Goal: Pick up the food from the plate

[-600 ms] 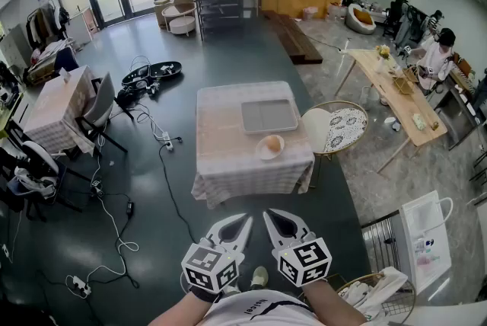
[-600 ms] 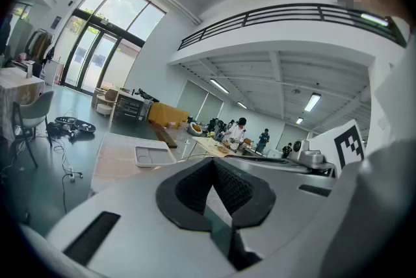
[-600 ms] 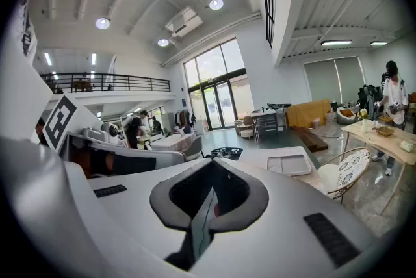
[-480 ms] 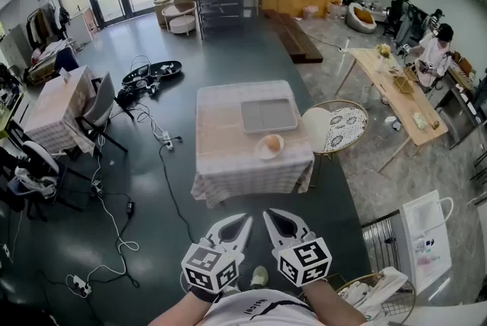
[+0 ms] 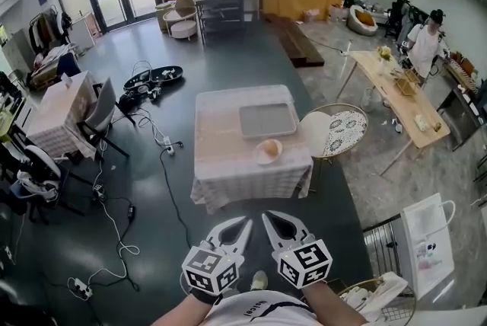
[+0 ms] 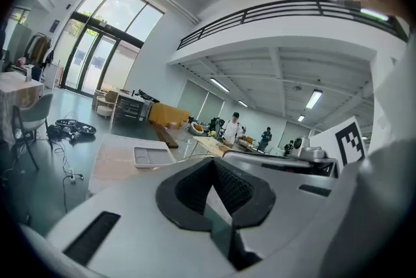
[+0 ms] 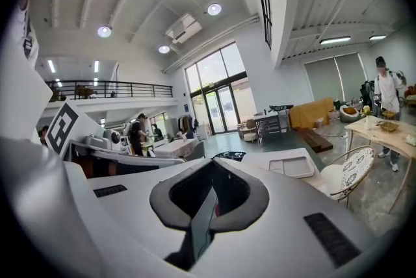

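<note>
The left gripper point(image 5: 245, 222) and the right gripper point(image 5: 267, 217) hung low in the head view, side by side in front of the person, in the same spot of the picture as half a second before. They pointed towards the cloth-covered desk point(image 5: 221, 157), which stood well apart from them across the dark floor point(image 5: 129, 164). The left fingers point(image 6: 195, 192) were pressed fully together with nothing between them. The right fingers point(image 7: 188, 195) also met at their tips and held nothing.

The food point(image 5: 269, 148), a rounded orange-brown piece, lay on the white plate point(image 5: 261, 157) near the desk's front right corner. It sat on the person's side of the grey tray point(image 5: 268, 119), untouched. Against the earlier pictures the desk, plate and tray sat slightly lower and a touch to the left in the head view, while the food kept its place on the plate.

The round chair point(image 5: 335, 130) stood just beside the desk's right edge, as before. At the far right, the person in white point(image 5: 424, 33) by the long wooden desk point(image 5: 388, 84) now stood upright and farther left in the picture than before.
</note>
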A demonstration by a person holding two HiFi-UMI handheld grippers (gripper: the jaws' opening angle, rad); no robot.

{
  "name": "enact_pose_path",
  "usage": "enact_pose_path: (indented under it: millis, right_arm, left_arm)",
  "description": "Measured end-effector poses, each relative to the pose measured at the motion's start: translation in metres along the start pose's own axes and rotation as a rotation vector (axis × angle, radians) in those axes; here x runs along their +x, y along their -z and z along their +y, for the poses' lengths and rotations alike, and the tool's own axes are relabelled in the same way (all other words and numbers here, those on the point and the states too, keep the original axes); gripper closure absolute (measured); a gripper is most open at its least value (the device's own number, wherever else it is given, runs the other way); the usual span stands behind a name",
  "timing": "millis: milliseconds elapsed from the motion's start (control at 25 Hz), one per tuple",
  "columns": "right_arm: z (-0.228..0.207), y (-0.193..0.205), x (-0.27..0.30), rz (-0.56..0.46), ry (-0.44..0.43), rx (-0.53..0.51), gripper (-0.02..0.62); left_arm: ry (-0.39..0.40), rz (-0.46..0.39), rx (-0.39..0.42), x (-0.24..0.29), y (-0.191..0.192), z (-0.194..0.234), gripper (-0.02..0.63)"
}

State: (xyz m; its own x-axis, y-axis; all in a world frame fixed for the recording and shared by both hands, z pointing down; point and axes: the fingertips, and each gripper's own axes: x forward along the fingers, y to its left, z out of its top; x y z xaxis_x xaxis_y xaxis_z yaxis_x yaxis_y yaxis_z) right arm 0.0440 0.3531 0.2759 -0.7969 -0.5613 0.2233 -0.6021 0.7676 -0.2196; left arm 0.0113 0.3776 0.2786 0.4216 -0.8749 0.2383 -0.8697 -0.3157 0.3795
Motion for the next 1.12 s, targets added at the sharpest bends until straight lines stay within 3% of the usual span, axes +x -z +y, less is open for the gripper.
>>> enact_pose_path:
  millis: [600,1120]
  right_arm:
    - [-0.044,0.001,-0.011,-0.034,0.016,0.053,0.578]
    - [-0.099,-0.002,0.027,-0.014,0.092,0.064,0.578]
  left_arm:
    - [-0.019,0.038,0.022,0.039,0.011,-0.011,0.601]
    - [0.028,0.067,0.024,0.101,0.003,0.019,0.600]
